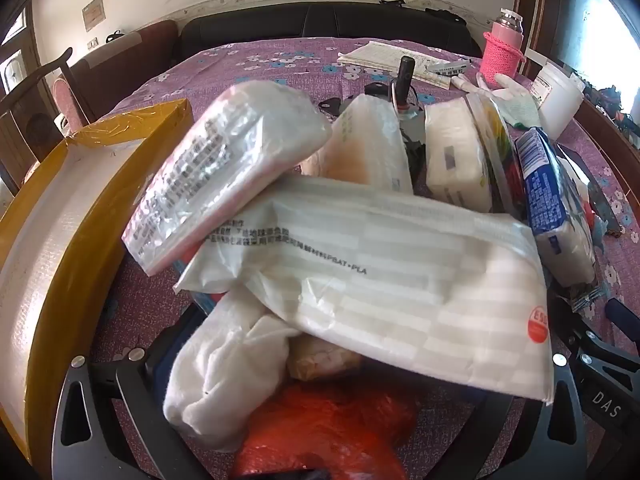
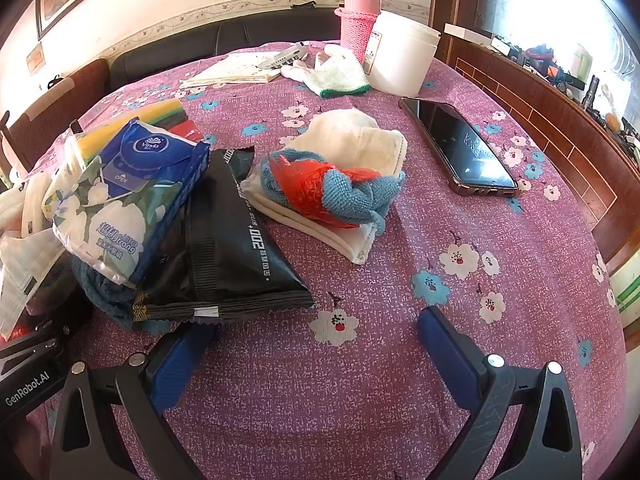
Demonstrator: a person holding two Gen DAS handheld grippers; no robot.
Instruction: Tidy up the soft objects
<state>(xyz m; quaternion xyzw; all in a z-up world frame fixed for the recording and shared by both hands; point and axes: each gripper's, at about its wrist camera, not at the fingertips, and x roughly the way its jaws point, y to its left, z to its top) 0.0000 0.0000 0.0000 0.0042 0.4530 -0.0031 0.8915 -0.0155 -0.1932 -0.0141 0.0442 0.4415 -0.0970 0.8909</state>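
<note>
In the left wrist view a heap of soft packets fills the middle: a clear pink-edged packet (image 1: 224, 172), a large white printed packet (image 1: 380, 292), a white cloth (image 1: 224, 372) and a red plastic bag (image 1: 328, 432). My left gripper (image 1: 344, 360) stands open under and around this heap, its fingertips mostly hidden. In the right wrist view my right gripper (image 2: 316, 344) is open over bare tablecloth. Just beyond its left finger lie a black packet (image 2: 232, 256) and a blue tissue pack (image 2: 132, 200). Farther off sits a folded white cloth (image 2: 360, 140) with a blue towel (image 2: 352, 196) and red plastic on it.
A yellow-taped box (image 1: 60, 240) stands at the left of the heap. On the purple flowered tablecloth (image 2: 460, 300) lie a phone (image 2: 460, 148), a white tub (image 2: 400, 56), a pink flask (image 2: 360, 12), a glove (image 2: 336, 72) and papers (image 2: 236, 68). A wooden ledge runs along the right.
</note>
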